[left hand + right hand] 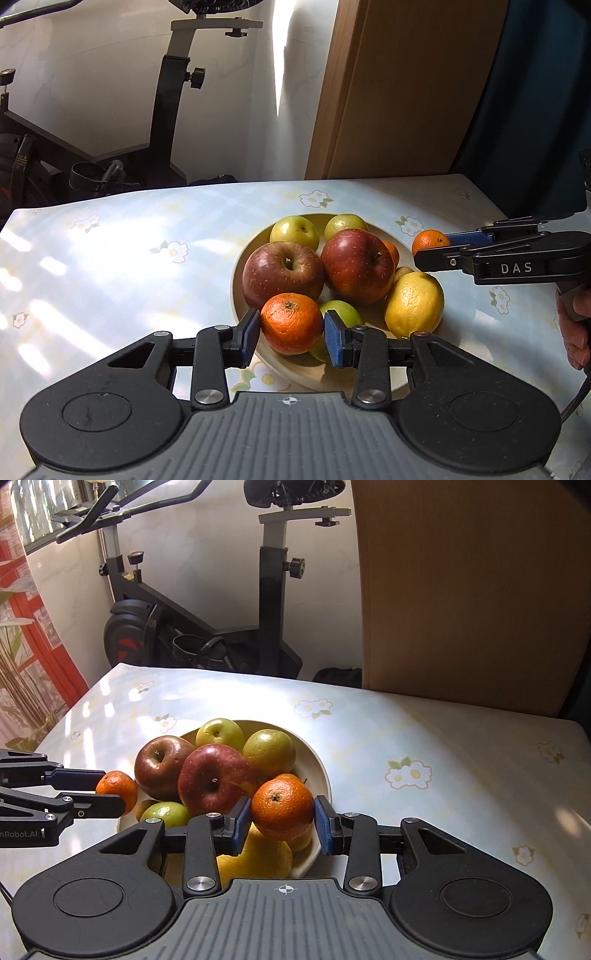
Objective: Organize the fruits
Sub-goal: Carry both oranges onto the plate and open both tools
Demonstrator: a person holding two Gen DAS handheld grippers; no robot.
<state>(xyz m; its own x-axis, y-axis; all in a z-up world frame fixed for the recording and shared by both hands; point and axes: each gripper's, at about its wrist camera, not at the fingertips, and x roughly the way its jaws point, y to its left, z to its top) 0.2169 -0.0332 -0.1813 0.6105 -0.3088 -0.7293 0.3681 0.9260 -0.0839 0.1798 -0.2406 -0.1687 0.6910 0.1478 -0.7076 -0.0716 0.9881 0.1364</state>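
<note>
Left tool (pixel 289 329) clamped on one mandarin (pixel 291 323) at the near-left rim of the fruit bowl (pixel 236 273) on the tabletop (pixel 110 258), and the right tool (pixel 282 821) clamped on another mandarin (pixel 282 808), held over the bowl's right side.

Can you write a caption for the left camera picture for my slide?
Left claw holds a mandarin over the fruit bowl.

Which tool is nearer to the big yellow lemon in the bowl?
Right. The right tool, holding a tangerine, hangs just above the lemon. The left tool, holding another tangerine, is across the bowl.
</note>
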